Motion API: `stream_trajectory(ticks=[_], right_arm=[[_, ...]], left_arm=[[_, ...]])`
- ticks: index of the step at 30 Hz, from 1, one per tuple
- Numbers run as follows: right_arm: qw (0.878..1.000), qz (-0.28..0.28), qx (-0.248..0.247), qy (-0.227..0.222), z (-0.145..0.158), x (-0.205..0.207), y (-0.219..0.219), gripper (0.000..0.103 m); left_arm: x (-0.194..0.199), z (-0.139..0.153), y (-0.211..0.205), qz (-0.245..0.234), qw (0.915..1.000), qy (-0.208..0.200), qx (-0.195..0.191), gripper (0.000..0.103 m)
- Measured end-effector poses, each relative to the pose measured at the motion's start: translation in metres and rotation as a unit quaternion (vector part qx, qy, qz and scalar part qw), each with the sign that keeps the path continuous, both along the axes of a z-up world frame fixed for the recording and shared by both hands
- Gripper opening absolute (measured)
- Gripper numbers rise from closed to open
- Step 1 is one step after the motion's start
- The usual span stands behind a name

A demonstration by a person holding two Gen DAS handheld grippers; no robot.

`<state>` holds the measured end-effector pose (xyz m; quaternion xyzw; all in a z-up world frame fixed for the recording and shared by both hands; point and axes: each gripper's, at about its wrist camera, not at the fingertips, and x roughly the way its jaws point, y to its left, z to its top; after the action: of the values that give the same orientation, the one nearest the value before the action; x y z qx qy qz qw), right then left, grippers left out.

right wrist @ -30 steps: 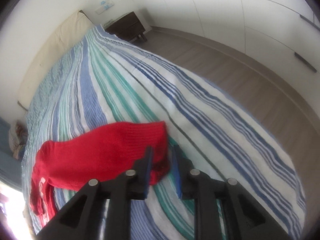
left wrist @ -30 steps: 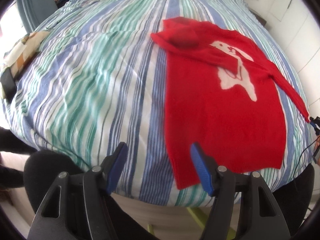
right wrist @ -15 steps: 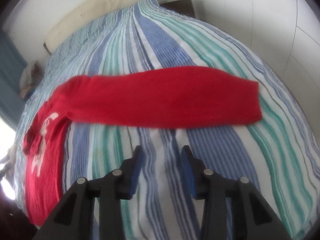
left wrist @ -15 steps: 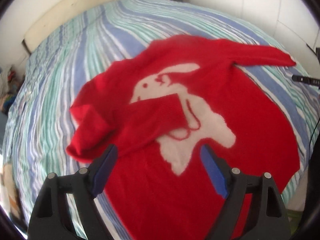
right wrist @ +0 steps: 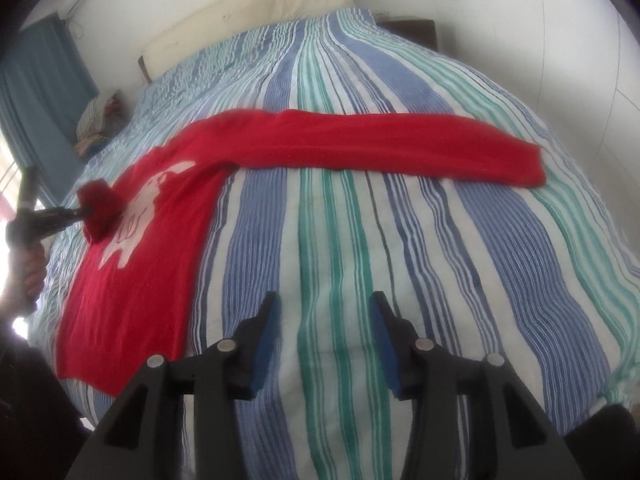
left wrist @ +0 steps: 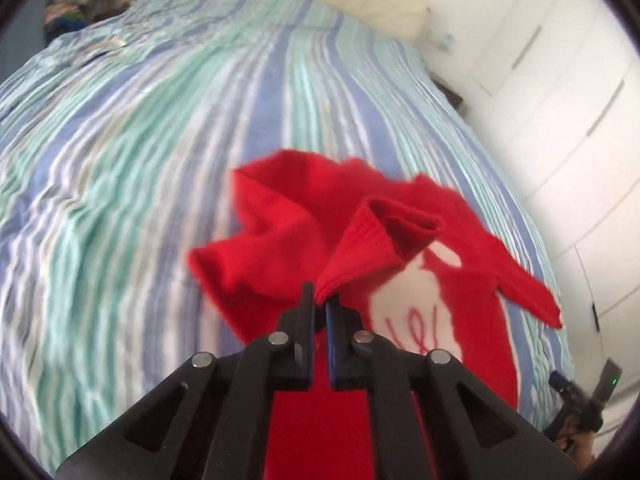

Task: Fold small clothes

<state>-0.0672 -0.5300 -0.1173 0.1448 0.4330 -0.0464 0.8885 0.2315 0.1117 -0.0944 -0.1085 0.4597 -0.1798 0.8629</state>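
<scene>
A red sweater (left wrist: 276, 236) with a white rabbit design lies front up on the striped bedspread (right wrist: 420, 264). My left gripper (left wrist: 320, 300) is shut on the ribbed cuff (left wrist: 360, 248) of its left sleeve, which is lifted and bunched over the chest. In the right wrist view the same grip shows as a red clump at the left gripper (right wrist: 82, 213), held by a hand (right wrist: 28, 268). The other sleeve (right wrist: 380, 140) lies stretched out flat to the right. My right gripper (right wrist: 326, 308) hovers over bare bedspread, its jaws opening, with nothing between them.
A cream headboard (right wrist: 248, 12) runs along the far end of the bed, with a dark nightstand (right wrist: 408, 28) beside it. A pile of clothes (right wrist: 96, 120) sits at the far left corner by a blue curtain (right wrist: 36, 80). White wardrobe doors (left wrist: 560, 100) line the right side.
My left gripper swung over the sweater, closed on the left sleeve cuff and lifted it. My right gripper let go of the right sleeve, drew back and opened wider; that sleeve now lies straight.
</scene>
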Motion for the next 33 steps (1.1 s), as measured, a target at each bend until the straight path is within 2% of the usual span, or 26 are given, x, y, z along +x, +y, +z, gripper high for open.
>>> stream_trajectory(ticks=[2, 3, 5, 8, 11, 13, 15, 18, 20, 21, 22, 23, 24, 25, 26, 28, 29, 31, 32, 33], right_arm=[[1.000, -0.001, 0.001, -0.003, -0.001, 0.000, -0.001, 0.045], [1.000, -0.002, 0.004, -0.002, -0.002, 0.001, -0.001, 0.045], [1.000, -0.005, 0.009, 0.002, -0.006, 0.002, -0.001, 0.045], [1.000, -0.003, 0.008, 0.006, -0.009, 0.004, 0.003, 0.045], [1.000, 0.007, -0.006, 0.010, -0.009, 0.005, 0.010, 0.045], [1.000, 0.014, -0.015, 0.014, -0.010, 0.005, 0.014, 0.045], [0.999, 0.018, -0.019, 0.020, -0.013, 0.008, 0.016, 0.045], [0.999, 0.024, -0.021, 0.032, -0.017, 0.013, 0.018, 0.045], [0.998, 0.033, -0.027, 0.039, -0.015, 0.020, 0.019, 0.045], [0.998, 0.039, -0.035, 0.041, -0.011, 0.024, 0.019, 0.045], [0.997, 0.047, -0.043, 0.042, -0.005, 0.028, 0.019, 0.051], [0.996, 0.055, -0.048, 0.042, 0.003, 0.034, 0.017, 0.057], [0.996, 0.061, -0.049, 0.039, 0.012, 0.041, 0.015, 0.070], [0.996, 0.067, -0.049, 0.031, 0.022, 0.048, 0.012, 0.077], [0.996, 0.073, -0.050, 0.023, 0.033, 0.057, 0.011, 0.077], [0.994, 0.091, -0.051, 0.013, 0.052, 0.088, 0.009, 0.078], [0.994, 0.102, -0.049, 0.007, 0.060, 0.109, 0.009, 0.078], [0.992, 0.120, -0.034, -0.009, 0.077, 0.156, 0.012, 0.078], [0.990, 0.136, -0.018, -0.016, 0.083, 0.184, 0.014, 0.078], [0.988, 0.152, -0.005, -0.017, 0.087, 0.213, 0.018, 0.078]], left_arm=[[0.002, 0.004, 0.060, 0.069, 0.9974, 0.005, 0.018, 0.003], [0.004, 0.001, 0.087, 0.105, 0.9938, 0.013, 0.033, 0.003], [0.005, -0.012, 0.137, 0.172, 0.9836, 0.041, 0.036, 0.003], [-0.004, -0.038, 0.189, 0.261, 0.9611, 0.070, 0.056, 0.003], [-0.022, -0.065, 0.222, 0.328, 0.9383, 0.106, 0.033, 0.003], [-0.024, -0.083, 0.226, 0.344, 0.9308, 0.121, 0.031, 0.003], [-0.018, -0.094, 0.221, 0.339, 0.9299, 0.132, 0.050, 0.003], [-0.011, -0.099, 0.212, 0.314, 0.9309, 0.160, 0.095, 0.010], [-0.013, -0.085, 0.205, 0.299, 0.9295, 0.166, 0.139, 0.031], [-0.017, -0.072, 0.201, 0.296, 0.9267, 0.153, 0.173, 0.053], [-0.021, -0.055, 0.194, 0.291, 0.9269, 0.125, 0.201, 0.070], [-0.024, -0.037, 0.186, 0.279, 0.9305, 0.093, 0.218, 0.075], [-0.024, -0.020, 0.177, 0.262, 0.9367, 0.064, 0.223, 0.078], [-0.021, -0.005, 0.167, 0.239, 0.9465, 0.043, 0.213, 0.080], [-0.013, 0.007, 0.155, 0.208, 0.9590, 0.030, 0.190, 0.081], [0.017, 0.020, 0.123, 0.132, 0.9821, 0.026, 0.132, 0.090], [0.039, 0.021, 0.104, 0.090, 0.9900, 0.034, 0.104, 0.091], [0.081, 0.012, 0.060, 0.013, 0.9967, 0.056, 0.057, 0.091], [0.100, 0.004, 0.036, -0.011, 0.9966, 0.066, 0.049, 0.091], [0.118, -0.004, 0.014, -0.022, 0.9956, 0.071, 0.057, 0.091]])
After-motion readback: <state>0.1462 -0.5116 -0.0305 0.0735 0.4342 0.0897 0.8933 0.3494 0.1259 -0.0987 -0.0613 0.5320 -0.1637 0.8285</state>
